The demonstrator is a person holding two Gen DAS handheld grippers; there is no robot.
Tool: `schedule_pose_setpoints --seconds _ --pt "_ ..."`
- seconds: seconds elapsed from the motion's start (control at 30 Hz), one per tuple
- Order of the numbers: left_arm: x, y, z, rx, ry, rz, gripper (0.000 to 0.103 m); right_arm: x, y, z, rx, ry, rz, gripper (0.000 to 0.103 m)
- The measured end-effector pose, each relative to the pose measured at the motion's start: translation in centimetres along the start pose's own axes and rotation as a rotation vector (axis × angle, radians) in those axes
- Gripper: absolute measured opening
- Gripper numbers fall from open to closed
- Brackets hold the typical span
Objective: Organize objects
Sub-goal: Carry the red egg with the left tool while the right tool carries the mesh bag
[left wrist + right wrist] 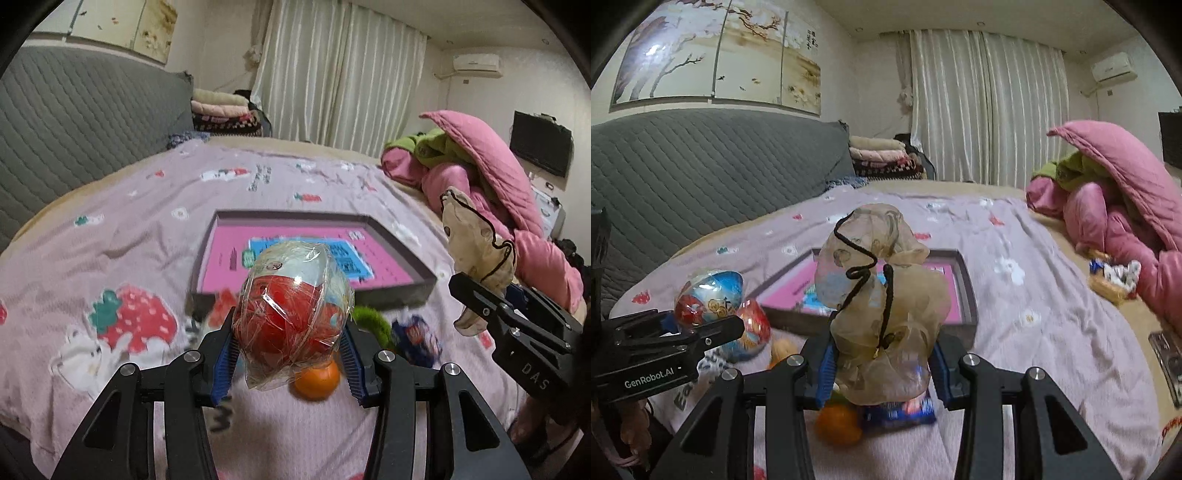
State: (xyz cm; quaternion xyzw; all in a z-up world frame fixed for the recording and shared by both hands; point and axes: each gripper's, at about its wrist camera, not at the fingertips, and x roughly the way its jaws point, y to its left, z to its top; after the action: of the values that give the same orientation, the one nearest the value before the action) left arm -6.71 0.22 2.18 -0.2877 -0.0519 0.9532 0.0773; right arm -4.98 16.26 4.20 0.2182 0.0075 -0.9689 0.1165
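Above the bed [110, 229], the left claw [290, 350] pinches a slick wrapped toy egg [291, 310] and the right claw [882, 363] a limp gauze pouch [882, 295]; either could slip short of the far tray [402, 295].

A shallow box [391, 291] is set on the bedspread [110, 236], with a headboard [74, 110] to its left and heaped quilts [491, 173] to its right. Nearer than the box, an orange [317, 384] and a snack packet [905, 408] are laid side by side on the bedspread.
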Motion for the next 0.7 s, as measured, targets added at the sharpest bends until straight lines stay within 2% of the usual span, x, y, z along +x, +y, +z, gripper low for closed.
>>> schedule_pose_setpoints --seconds 0.23,0.53,0.7 --pt "1.5 0.5 2.7 -0.014 -0.017 0.028 0.051 2.0 0.1 2.3 -0.022 -0.037 -0.013 0.043" --pt "4.9 1.3 4.6 -0.008 0.013 0.05 0.051 4.7 -1.7 3.2 0.025 -0.012 0.004 0.043" --pt "6.3 1.8 5.5 -0.003 0.034 0.065 0.051 5.9 -2.3 3.7 0.007 -0.009 -0.012 0.043"
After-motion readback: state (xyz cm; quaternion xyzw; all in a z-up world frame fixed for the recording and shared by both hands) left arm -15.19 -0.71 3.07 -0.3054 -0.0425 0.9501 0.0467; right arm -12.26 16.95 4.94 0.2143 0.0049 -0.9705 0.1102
